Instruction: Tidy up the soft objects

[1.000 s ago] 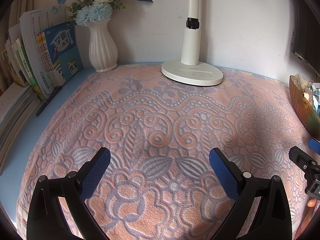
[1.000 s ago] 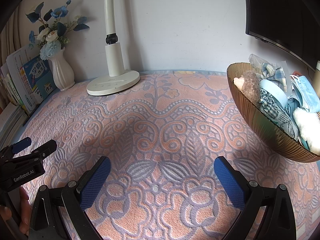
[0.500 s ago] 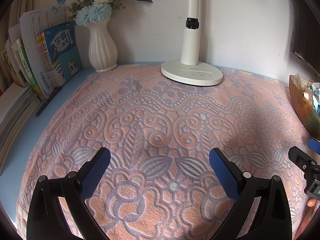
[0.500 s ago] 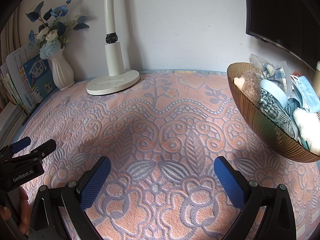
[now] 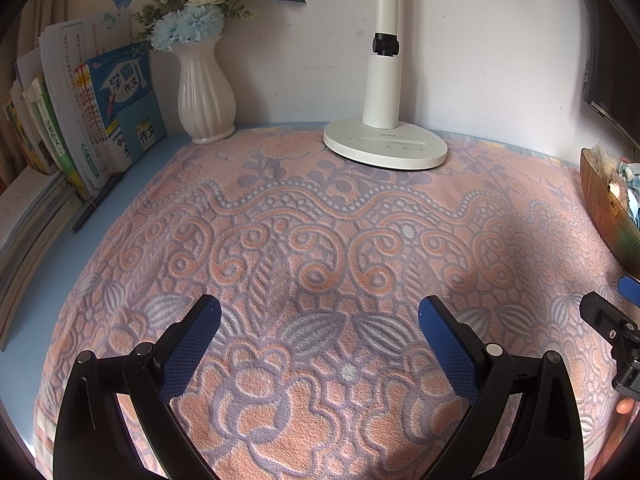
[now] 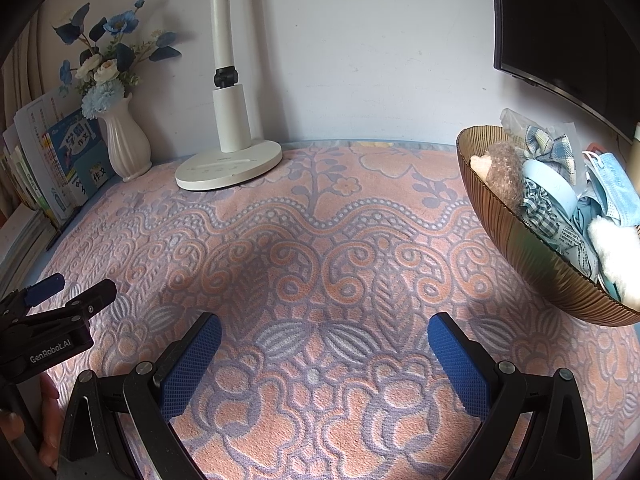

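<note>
Right wrist view had the soft objects, checked cloths, blue face masks and fluffy toys, heaped in the ribbed amber glass bowl at the right edge of the pink and grey patterned towel. Right gripper hovered over bare towel, spread wide, holding nothing. Left gripper did the same, released and empty. Behind stood the white desk lamp and white ribbed vase.
</note>
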